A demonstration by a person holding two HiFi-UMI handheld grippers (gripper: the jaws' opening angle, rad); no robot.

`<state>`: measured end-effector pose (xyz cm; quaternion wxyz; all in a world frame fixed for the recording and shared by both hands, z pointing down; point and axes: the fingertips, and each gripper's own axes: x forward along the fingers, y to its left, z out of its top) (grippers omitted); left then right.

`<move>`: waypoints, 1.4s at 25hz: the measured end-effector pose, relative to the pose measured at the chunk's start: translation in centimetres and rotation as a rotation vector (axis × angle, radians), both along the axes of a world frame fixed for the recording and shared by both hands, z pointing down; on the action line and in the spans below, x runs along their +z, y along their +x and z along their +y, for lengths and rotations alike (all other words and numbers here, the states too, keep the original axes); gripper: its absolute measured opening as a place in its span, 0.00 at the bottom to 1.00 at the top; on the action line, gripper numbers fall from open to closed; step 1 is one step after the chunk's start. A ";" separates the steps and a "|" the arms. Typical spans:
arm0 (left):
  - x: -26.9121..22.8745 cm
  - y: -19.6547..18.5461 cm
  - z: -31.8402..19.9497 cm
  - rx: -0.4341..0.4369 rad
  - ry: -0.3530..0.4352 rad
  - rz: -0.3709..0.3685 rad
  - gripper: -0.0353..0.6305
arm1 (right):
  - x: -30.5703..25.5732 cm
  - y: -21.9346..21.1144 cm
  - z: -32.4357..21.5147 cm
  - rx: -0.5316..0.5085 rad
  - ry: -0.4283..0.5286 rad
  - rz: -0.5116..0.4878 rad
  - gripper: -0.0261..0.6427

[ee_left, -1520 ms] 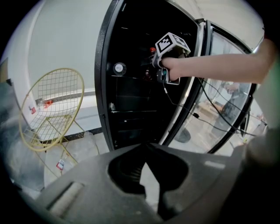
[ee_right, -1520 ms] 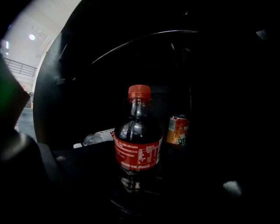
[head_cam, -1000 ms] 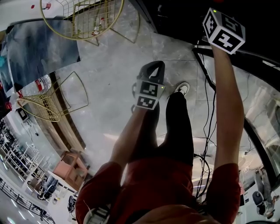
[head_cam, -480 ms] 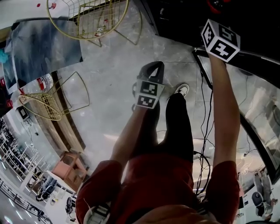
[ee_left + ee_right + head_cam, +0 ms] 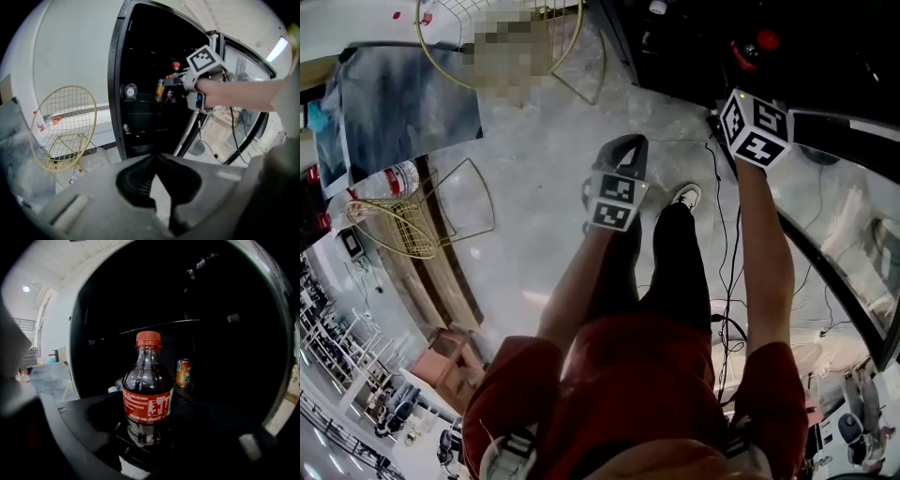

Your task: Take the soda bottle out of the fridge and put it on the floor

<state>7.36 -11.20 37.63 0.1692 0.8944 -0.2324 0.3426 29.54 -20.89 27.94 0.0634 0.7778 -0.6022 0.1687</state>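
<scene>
The soda bottle (image 5: 147, 387), dark cola with a red cap and red label, stands upright between the jaws of my right gripper (image 5: 143, 427), which is shut on its lower body. In the left gripper view that right gripper (image 5: 177, 80) holds the bottle (image 5: 175, 70) at the mouth of the black fridge (image 5: 140, 61). From the head view the bottle's red cap (image 5: 766, 39) shows beyond the right marker cube (image 5: 755, 127). My left gripper (image 5: 620, 150) hangs over the floor, shut and empty, its tips meeting (image 5: 154, 157).
An orange can (image 5: 183, 372) stands on the fridge shelf behind the bottle. The glass fridge door (image 5: 839, 234) is swung open at right. Cables (image 5: 727, 272) trail over the grey floor. Gold wire chairs (image 5: 412, 220) stand at left, near my shoe (image 5: 686, 195).
The right gripper's cube has drawn back from the fridge toward me and lower in the head view, and the bottle's red cap has come into sight. The left gripper has held still.
</scene>
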 end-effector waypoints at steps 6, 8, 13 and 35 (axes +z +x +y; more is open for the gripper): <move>-3.9 0.4 0.9 -0.006 -0.001 0.000 0.05 | -1.2 -1.6 5.3 -0.003 -0.033 -0.061 0.49; -5.4 0.2 0.7 -0.012 0.008 0.003 0.05 | -1.9 -2.6 6.5 -0.033 -0.042 -0.064 0.49; -9.2 -0.7 1.1 -0.001 0.029 0.003 0.05 | -5.2 -5.3 9.9 -0.069 -0.045 -0.066 0.49; -20.8 -10.6 4.4 -0.111 0.068 0.024 0.05 | -17.8 -18.3 18.9 -0.257 -0.015 -0.079 0.49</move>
